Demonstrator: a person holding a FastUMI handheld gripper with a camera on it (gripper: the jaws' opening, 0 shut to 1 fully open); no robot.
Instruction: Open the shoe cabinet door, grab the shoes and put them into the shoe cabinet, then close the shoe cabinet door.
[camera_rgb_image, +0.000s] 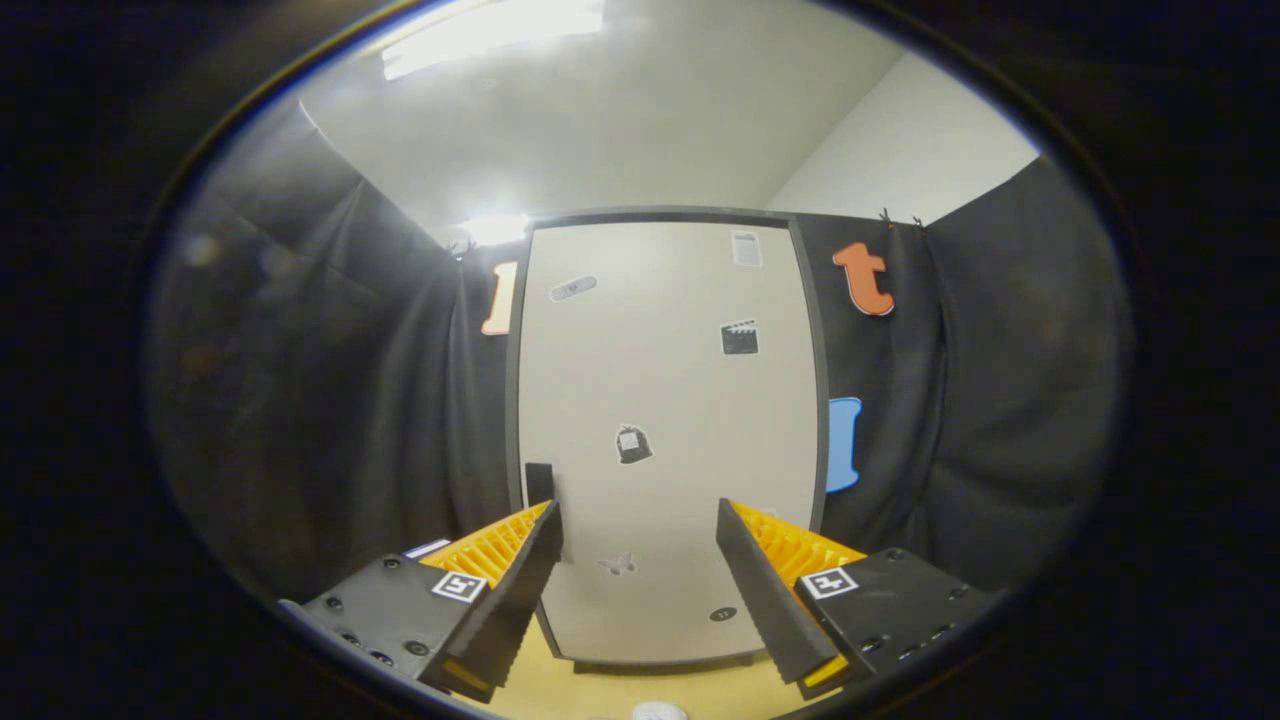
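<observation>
Fingers (500, 600) of the gripper (640, 570) are standing spread wide, pinching nothing and touching nothing. Straight ahead beyond them the shoe cabinet door (665, 420) is standing shut, upright, its long axis vertical. Its small dark handle (539, 482) is sitting on the door's left edge, just above the left fingertip and nearer that finger than the right. Judging by this, opening is not yet begun; something pale (658, 711) is lying on the floor (600, 690) between the fingers, too cropped to name.
</observation>
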